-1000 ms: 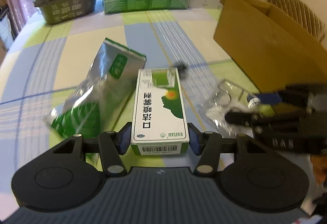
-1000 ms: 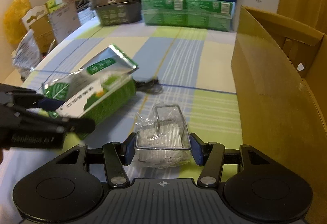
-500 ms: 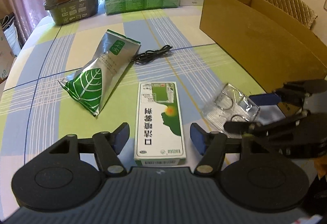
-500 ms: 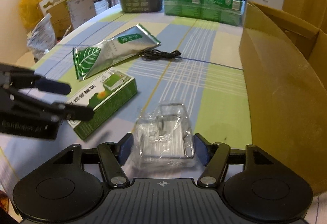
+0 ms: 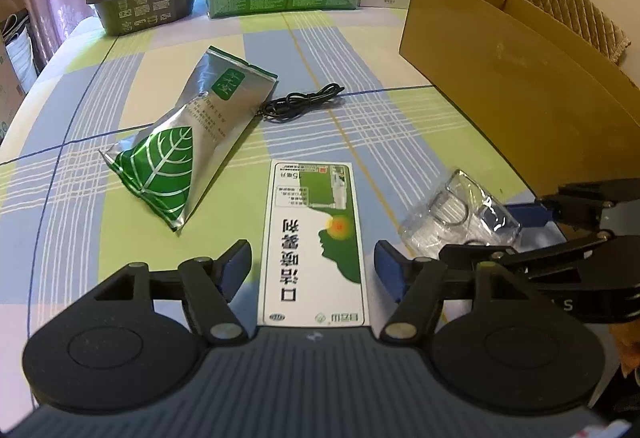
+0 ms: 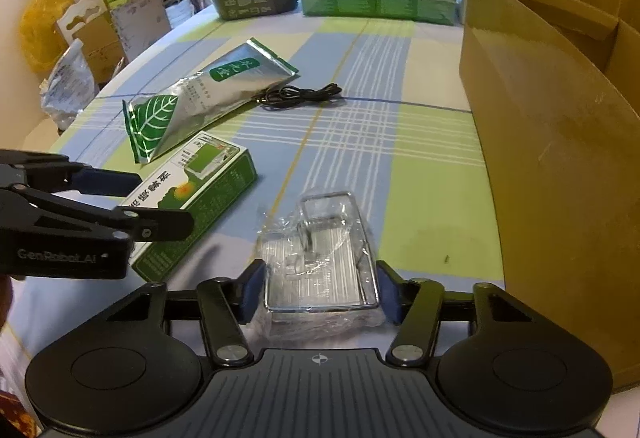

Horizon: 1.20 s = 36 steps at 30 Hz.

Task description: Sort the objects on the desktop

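Only the right view shows the yellow bag (image 6: 38,22). The left tool (image 5: 314,270) is open around the flat green box (image 5: 316,238); the right tool (image 6: 320,288) is open around the crinkly clear packet (image 6: 320,258) on the counter (image 6: 436,178).

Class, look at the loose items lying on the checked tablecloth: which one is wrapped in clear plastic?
The clear plastic packet between the right gripper's open fingers. The foil pouch and spray box are opaque and printed in green; the black cable is bare.
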### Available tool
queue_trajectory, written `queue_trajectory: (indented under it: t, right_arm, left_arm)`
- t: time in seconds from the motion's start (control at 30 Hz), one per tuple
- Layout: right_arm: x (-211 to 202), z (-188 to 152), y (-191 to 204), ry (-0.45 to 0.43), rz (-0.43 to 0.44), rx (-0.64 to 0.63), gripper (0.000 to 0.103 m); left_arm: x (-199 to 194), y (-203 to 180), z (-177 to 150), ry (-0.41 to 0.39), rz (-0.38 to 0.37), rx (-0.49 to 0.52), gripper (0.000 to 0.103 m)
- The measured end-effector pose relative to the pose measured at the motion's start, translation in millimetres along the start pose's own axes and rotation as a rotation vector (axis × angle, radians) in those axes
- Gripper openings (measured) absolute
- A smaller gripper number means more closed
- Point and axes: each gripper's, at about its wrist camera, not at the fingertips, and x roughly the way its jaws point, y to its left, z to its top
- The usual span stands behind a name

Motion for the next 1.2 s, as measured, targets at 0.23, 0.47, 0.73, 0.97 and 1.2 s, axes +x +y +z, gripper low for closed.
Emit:
queue_trajectory:
  t: [0.23,0.47,0.73,0.97,1.2]
  right_arm:
    - [0,0,1,-0.003,-0.005,0.002,0.053]
    - [1,1,1,-0.004,-0.006,0.010,0.053]
    - [-9,6,-2,-0.071,-0.042,0.009,0.051]
    - [-15,7,-2,-0.096,-0.055,0.004,0.051]
    - [-35,4,3,-0.129,-0.063,-0.002,0.051]
  left_arm:
    - [11,-8,3,0.009,0.014,0.022,0.061]
    - [10,-4,2,0.018,0.024,-0.007,0.050]
    - [-5,-9,2,-0.021,0.018,-0.009,0.050]
    - [-15,-10,-1,-0.033,0.029,-0.011,0.050]
    - [-29,-14,-4,-0.046,0.032,-0.032,0.050]
